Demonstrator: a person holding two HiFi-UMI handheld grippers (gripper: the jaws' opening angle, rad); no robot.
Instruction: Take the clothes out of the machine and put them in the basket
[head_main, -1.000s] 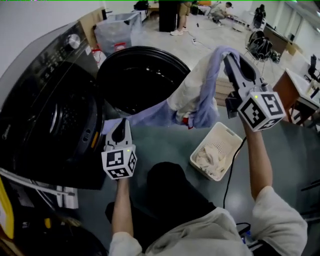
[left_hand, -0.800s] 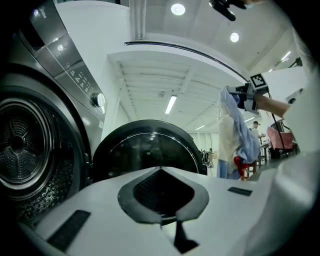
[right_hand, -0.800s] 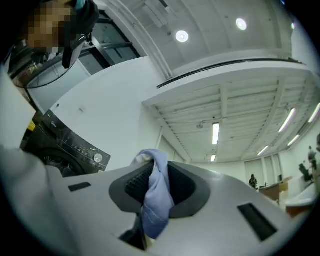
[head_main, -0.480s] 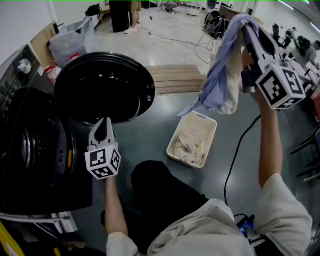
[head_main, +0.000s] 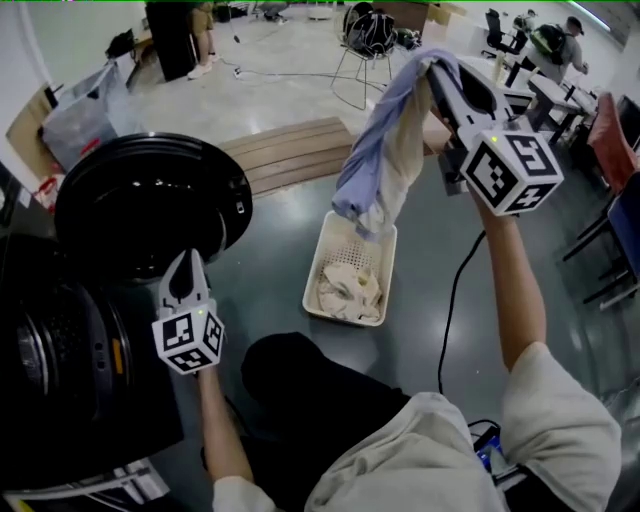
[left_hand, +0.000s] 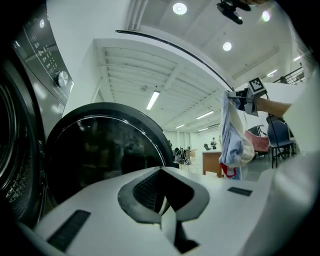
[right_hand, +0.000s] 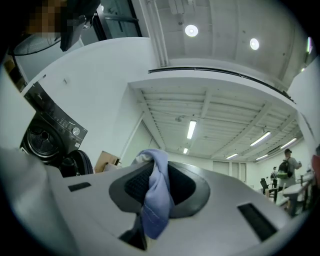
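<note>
head view: the right gripper (head_main: 437, 68) is raised high at the right, its fingers clenched on the top of a blue and cream garment (head_main: 385, 150), which hangs in a long bundle with its lower end over the far end of the basket (head_main: 387, 268). the basket stands on the floor (head_main: 270, 270) and already has pale clothes (head_main: 350, 288) in it. the left gripper (head_main: 183, 262) is low at the left, near the open round door (head_main: 150, 205) of the washing machine (head_main: 60, 380), and carries nothing. left gripper view: its fingers are pressed together with nothing between them; the door fills the left side and the garment dangles well apart at the right, a red bit showing at its bottom. right gripper view: a fold of blue cloth is pinched between the fingers and spills out in front; only that narrow fold seems to be caught. what could go wrong, as i judge it: the bundle hangs above the basket's far rim, not its middle, so letting go here could leave it draped over the edge or on the floor. the cream part may only be wrapped inside the blue and could slide free. a swing could also tug the thin fold out of the fingers.
</note>
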